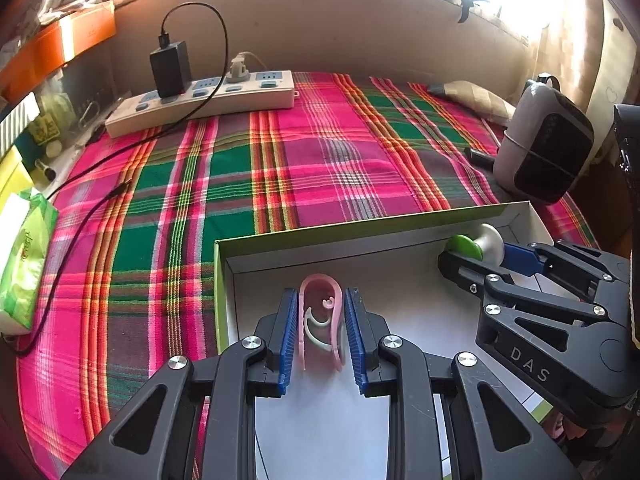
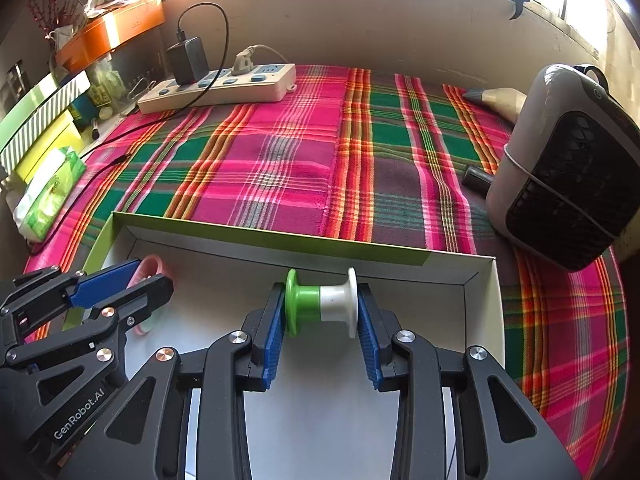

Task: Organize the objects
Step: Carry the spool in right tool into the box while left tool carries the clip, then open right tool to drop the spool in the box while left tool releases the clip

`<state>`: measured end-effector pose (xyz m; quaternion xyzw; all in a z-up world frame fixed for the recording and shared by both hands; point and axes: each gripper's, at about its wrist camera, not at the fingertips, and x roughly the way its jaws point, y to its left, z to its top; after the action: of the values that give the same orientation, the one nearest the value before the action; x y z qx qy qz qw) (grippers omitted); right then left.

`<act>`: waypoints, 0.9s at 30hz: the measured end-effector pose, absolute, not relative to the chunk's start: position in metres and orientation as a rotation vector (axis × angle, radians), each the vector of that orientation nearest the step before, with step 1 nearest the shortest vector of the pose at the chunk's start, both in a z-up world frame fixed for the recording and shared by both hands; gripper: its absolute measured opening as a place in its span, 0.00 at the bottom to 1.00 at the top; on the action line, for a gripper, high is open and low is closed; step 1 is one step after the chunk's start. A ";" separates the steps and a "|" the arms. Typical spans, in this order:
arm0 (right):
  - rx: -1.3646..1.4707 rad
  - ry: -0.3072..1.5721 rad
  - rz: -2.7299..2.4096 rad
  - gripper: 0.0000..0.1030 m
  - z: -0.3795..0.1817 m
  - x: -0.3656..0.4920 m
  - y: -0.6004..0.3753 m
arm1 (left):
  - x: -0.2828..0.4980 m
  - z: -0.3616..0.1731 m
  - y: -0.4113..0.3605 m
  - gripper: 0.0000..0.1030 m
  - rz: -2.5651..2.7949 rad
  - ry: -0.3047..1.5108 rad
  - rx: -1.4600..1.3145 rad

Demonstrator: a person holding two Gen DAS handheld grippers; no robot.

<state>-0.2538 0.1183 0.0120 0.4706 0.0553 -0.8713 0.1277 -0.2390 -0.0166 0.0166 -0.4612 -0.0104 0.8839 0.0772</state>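
A lived-in home corner, by the look of it: a table draped in a bright pink, green and orange plaid cloth (image 1: 280,168) pushed up against a plain beige wall under a sunlit window. A white power strip (image 1: 204,100) sits at the back with a black charger (image 1: 171,68) plugged in, a pack of tissues (image 1: 24,256) at the edge, a small desk fan (image 2: 568,168), and orange storage boxes (image 2: 116,32) stacked on cluttered shelving.

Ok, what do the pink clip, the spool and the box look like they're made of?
Pink clip: thin moulded plastic, slightly glossy, probably springy. Spool: smooth hard plastic, half green, half white, with sheen on the flanges. Box: looks like folded cardboard, matte white inside, green outside, creased corners.
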 end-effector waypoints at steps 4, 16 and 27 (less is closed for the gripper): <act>1.360 0.171 -2.542 0.34 0.013 -0.254 0.117 | -0.240 0.017 -0.016 0.21 2.653 -0.025 -1.381; 1.374 0.165 -2.547 0.35 0.011 -0.255 0.117 | -0.239 0.016 -0.017 0.23 2.661 -0.028 -1.382; 1.377 0.140 -2.554 0.52 0.012 -0.252 0.120 | -0.234 0.021 -0.019 0.31 2.667 -0.027 -1.369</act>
<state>-0.2522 0.1199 0.0117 0.4706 0.0477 -0.8731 0.1180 -0.2343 -0.0192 0.0210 -0.4554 -0.0089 0.8873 0.0719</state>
